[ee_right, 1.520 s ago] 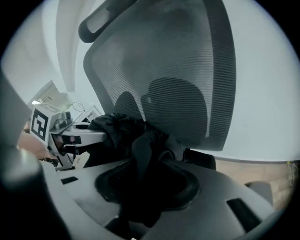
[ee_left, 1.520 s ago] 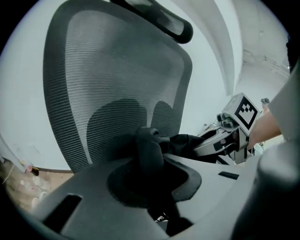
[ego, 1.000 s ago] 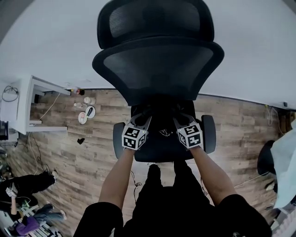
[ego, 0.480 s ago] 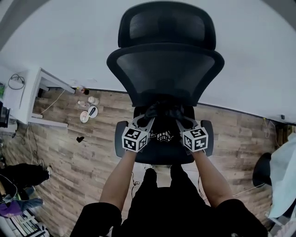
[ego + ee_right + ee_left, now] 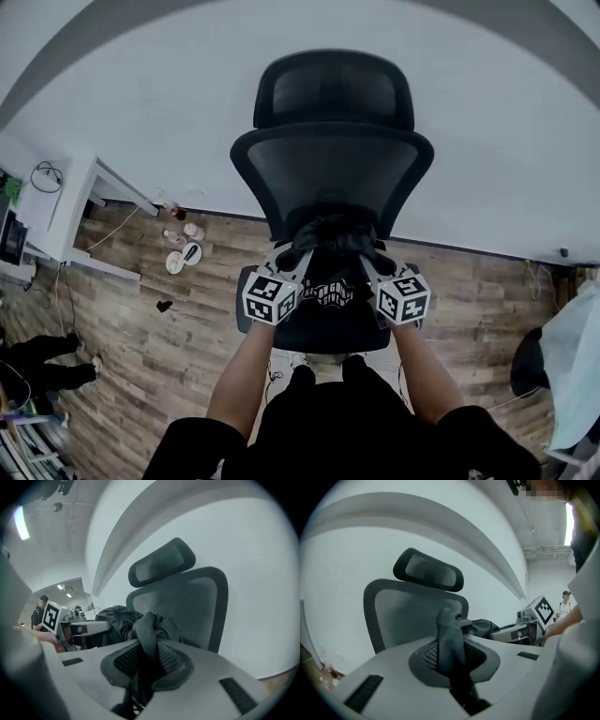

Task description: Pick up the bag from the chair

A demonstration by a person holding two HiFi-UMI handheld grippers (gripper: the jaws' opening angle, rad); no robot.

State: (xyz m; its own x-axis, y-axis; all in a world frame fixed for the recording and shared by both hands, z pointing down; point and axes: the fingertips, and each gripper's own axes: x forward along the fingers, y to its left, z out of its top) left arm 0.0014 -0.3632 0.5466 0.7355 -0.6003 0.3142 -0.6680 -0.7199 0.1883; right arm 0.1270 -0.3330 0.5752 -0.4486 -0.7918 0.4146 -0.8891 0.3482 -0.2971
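A black fabric bag (image 5: 330,274) with white print hangs between my two grippers, lifted above the seat of a black mesh office chair (image 5: 333,178). My left gripper (image 5: 289,259) is shut on the bag's left top edge, a fold of black cloth (image 5: 451,639) standing up between its jaws. My right gripper (image 5: 374,262) is shut on the right top edge, with bunched cloth (image 5: 149,634) pinched in its jaws. The chair back (image 5: 408,616) and headrest (image 5: 161,562) rise right behind the bag.
The chair seat (image 5: 323,328) is below the bag, on a wood floor (image 5: 169,328). A white desk (image 5: 66,216) stands at the left, with small bottles and a plate (image 5: 180,255) on the floor beside it. A white wall (image 5: 169,122) lies behind the chair. People stand far off.
Both grippers have risen with the bag, which now hangs higher and shows its white print. The view has shifted, so the chair sits lower and smaller in frame.
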